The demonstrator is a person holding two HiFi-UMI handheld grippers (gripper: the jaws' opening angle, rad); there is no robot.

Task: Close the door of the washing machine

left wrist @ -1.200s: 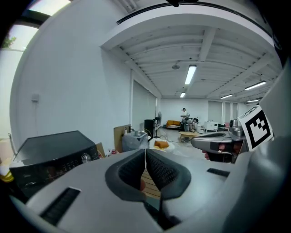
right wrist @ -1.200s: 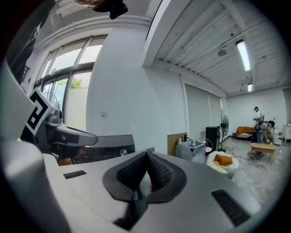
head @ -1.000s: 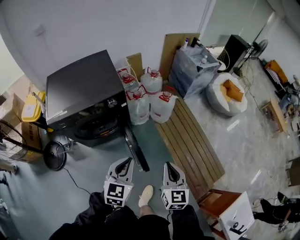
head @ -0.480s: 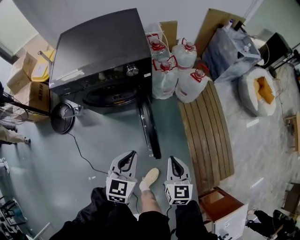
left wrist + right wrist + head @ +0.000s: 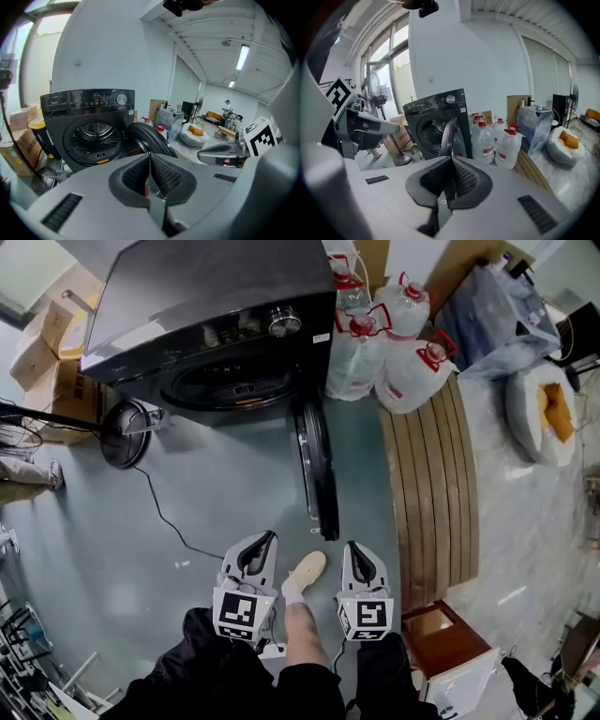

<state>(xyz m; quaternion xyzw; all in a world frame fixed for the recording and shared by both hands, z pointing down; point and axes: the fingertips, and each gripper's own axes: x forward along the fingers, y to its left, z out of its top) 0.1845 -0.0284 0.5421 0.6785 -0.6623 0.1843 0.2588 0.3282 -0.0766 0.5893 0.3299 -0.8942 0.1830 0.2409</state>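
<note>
The dark front-loading washing machine [image 5: 211,296] stands at the top of the head view, and its drum opening [image 5: 95,136] faces me in the left gripper view. Its round door [image 5: 317,465] hangs wide open, swung out edge-on toward me from the machine's right side. Both grippers hover side by side over the grey floor, well short of the door's free edge. My left gripper [image 5: 266,540] is shut and holds nothing. My right gripper [image 5: 354,549] is also shut and holds nothing. The door [image 5: 448,136] shows just past the right gripper's closed jaws.
Several large water bottles [image 5: 386,343] stand right of the machine. A wooden slatted bench [image 5: 433,493] runs along the right, with a wooden box [image 5: 441,634] at its near end. A floor fan [image 5: 127,432] and cardboard boxes [image 5: 42,352] sit on the left. My socked foot [image 5: 305,573] lies between the grippers.
The view has sunk and come closer to the machine, so the machine and door appear larger. Both grippers stay shut and side by side, now lower in the frame.
</note>
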